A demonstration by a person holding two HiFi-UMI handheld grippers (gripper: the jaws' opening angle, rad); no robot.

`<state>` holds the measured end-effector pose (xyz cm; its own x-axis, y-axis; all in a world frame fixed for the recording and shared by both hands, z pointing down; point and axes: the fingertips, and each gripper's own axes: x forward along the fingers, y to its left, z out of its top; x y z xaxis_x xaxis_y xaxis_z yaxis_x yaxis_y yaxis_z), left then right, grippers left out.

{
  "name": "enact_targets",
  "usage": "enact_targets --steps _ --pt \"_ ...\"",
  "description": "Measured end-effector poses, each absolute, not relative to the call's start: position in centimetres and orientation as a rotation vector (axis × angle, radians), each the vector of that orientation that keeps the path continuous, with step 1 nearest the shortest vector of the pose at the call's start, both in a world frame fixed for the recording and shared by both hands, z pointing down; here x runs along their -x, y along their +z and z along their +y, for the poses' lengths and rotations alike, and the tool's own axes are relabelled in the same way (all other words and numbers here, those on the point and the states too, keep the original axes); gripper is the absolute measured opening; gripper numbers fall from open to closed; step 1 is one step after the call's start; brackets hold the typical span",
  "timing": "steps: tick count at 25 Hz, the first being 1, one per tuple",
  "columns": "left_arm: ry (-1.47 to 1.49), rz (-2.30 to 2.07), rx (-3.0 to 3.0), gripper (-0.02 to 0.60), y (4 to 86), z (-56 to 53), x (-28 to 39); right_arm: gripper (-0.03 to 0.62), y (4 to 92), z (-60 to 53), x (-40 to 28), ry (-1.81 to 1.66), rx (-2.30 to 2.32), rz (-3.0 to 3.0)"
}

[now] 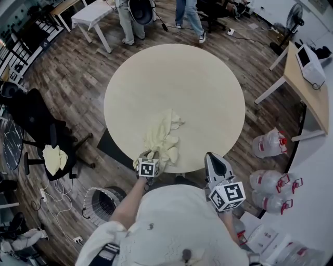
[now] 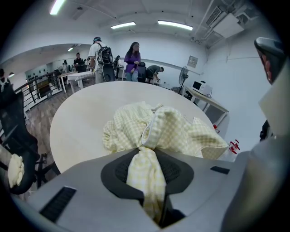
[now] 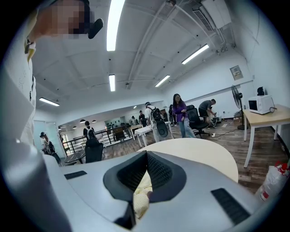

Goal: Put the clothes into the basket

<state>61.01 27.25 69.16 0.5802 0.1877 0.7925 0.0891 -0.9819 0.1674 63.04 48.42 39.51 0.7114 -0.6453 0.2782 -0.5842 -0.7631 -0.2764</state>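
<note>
A pale yellow checked garment (image 1: 162, 137) lies crumpled on the near part of the round beige table (image 1: 171, 78). My left gripper (image 1: 151, 158) is at the garment's near edge and is shut on it. In the left gripper view a twisted fold of the garment (image 2: 167, 127) runs down between the pads of that gripper (image 2: 145, 156). My right gripper (image 1: 214, 158) hovers at the table's near rim, to the right of the cloth and apart from it. Its jaws meet at the tip (image 3: 146, 156), with nothing gripped. A round wire basket (image 1: 93, 195) stands on the floor at lower left.
A black office chair (image 1: 36, 124) with a yellow cloth (image 1: 52, 158) on it stands left of the table. Water jugs (image 1: 273, 182) and a plastic bag (image 1: 268, 143) sit on the floor at right, beside a desk (image 1: 307, 83). People (image 1: 187, 15) stand beyond the table.
</note>
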Motion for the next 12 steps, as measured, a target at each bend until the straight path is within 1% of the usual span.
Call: enact_targets --steps 12 --pt "1.075 0.226 -2.747 0.094 62.8 26.2 -60.0 0.006 39.7 45.2 -63.1 -0.547 2.710 1.127"
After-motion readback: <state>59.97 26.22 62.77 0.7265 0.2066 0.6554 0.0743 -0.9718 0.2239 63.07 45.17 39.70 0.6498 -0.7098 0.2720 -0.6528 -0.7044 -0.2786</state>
